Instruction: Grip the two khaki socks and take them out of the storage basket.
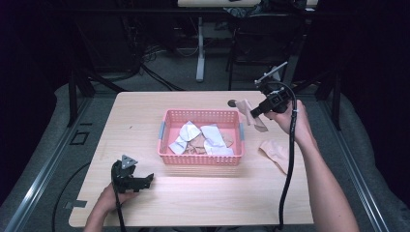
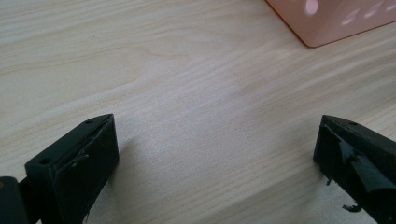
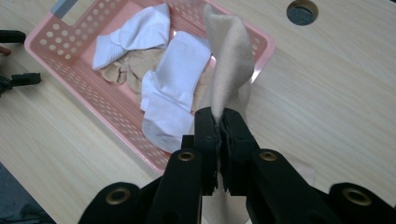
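Right hand-held gripper (image 3: 218,122) pinches beige sock (image 3: 229,60) above pink basket (image 3: 264,44); high view adds left hand-held gripper (image 1: 145,181), jaws spread.

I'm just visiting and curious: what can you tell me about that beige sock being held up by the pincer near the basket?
The beige sock looks like soft, slightly fuzzy knit fabric, plain tan. The right gripper is shut on it, pinching a fold between its black jaws, so it hangs limp and creased in the air. In the high view it dangles beside the far right corner of the pink basket, above the wooden table. Apart from the jaws, nothing else seems to touch it.
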